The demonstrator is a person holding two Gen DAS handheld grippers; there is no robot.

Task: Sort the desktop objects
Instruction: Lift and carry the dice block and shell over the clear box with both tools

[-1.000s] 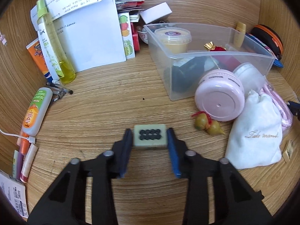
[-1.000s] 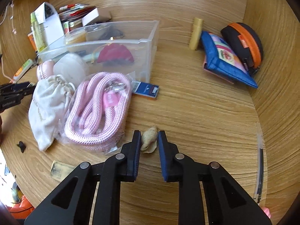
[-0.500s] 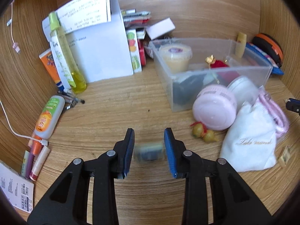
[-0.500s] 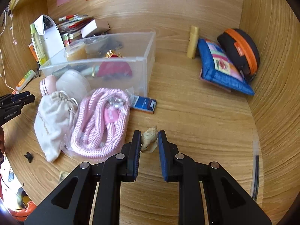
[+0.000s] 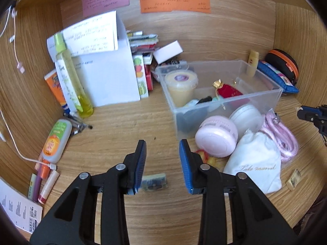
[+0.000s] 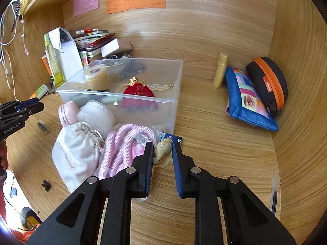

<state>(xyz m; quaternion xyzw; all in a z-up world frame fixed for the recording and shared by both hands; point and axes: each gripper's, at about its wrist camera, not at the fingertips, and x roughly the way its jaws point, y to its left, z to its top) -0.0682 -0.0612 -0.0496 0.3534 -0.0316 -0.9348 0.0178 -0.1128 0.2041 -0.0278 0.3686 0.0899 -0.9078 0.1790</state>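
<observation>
Green block (image 5: 153,181) dropped from opening left claw (image 5: 162,149).

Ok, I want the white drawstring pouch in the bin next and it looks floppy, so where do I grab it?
I'd pinch the white pouch at its gathered neck from above: the cloth bunches there into a narrow ridge, while the body lies slack beside the pink rope.

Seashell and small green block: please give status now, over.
Right gripper shut on seashell, lifted. Left gripper opening, green block slipped, below fingers. Clear bin ahead, unobstructed.
</observation>
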